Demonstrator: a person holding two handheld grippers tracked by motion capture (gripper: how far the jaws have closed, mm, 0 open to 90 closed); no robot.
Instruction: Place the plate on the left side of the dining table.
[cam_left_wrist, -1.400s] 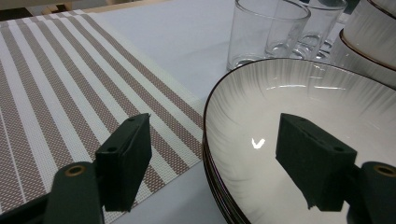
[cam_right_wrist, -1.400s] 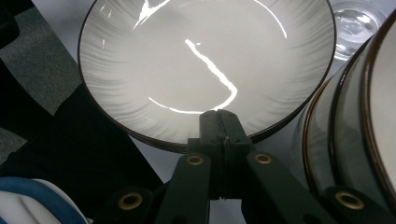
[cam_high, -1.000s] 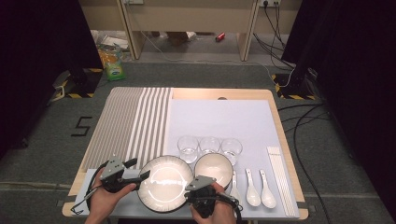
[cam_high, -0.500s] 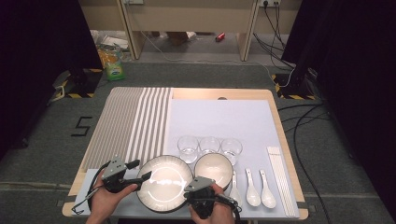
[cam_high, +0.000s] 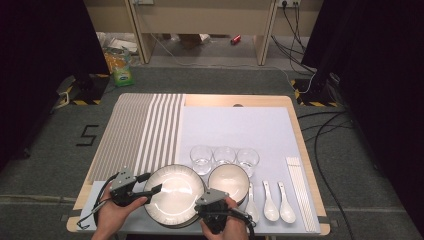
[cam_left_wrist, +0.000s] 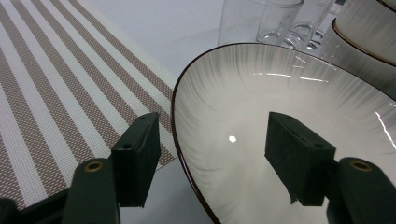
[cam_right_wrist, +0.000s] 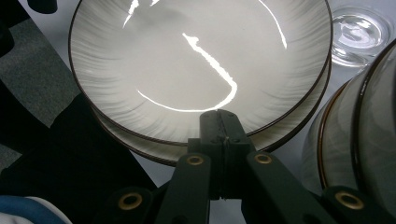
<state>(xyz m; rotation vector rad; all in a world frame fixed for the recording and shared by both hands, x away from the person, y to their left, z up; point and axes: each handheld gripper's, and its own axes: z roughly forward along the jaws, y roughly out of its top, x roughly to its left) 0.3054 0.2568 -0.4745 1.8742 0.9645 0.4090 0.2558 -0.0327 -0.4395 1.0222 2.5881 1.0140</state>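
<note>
Where the high view cuts off at its bottom edge, the person's forearms are lost and both hands show in part, one behind each gripper at the near edge of the table (cam_high: 310, 150). A stack of wide, shallow plates (cam_high: 175, 194) sits at that near edge, on a pale mat (cam_high: 235, 127); how many plates lie in the stack is hard to tell, though the right gripper view shows at least two rims, one under the other. At the stack's left side, the left gripper (cam_high: 150, 183) has its jaws set astride the top plate's dark rim, one pad outside and one over the inside; they have just been closing, yet a clear gap remains on both sides and neither pad presses the plate. At the stack's near right side, the right gripper (cam_high: 210, 196) has its jaws pressed fully together with nothing between them, its tip meeting the top plate's rim; whether it truly touches is unclear. Just right of the plates stand stacked bowls (cam_high: 229, 181), cut off in both gripper views, with three clear glasses (cam_high: 224, 156) just behind. Spoons (cam_high: 270, 201) and chopsticks (cam_high: 299, 190) lie farther right. Open room lies on the striped mat (cam_high: 137, 132) to the left and on the far half of the pale mat.
</note>
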